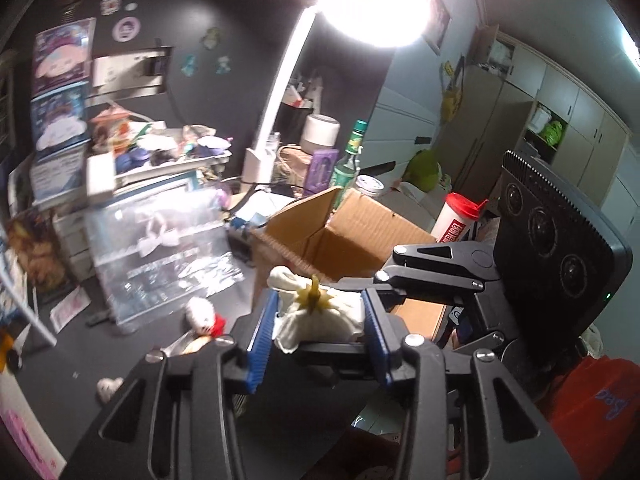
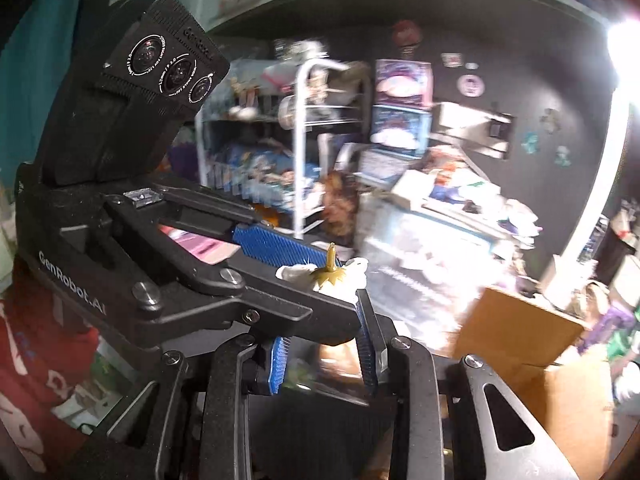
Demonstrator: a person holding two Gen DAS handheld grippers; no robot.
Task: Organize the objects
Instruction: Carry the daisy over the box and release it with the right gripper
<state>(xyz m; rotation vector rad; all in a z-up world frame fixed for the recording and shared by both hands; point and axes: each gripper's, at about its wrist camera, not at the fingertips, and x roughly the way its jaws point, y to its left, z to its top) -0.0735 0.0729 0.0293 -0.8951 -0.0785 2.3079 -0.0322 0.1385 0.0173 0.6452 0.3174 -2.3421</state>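
Left gripper (image 1: 318, 334) carrying a small white cloth pouch with a yellow star-shaped top (image 1: 316, 312) beside the open brown cardboard box (image 1: 352, 232).

Its blue pads are pinching the pouch from both sides, holding it just in front of the box, probably so it can go inside. The right gripper (image 2: 324, 350), nearly closed, is crossing just beside it; whether it is grasping anything cannot be told.
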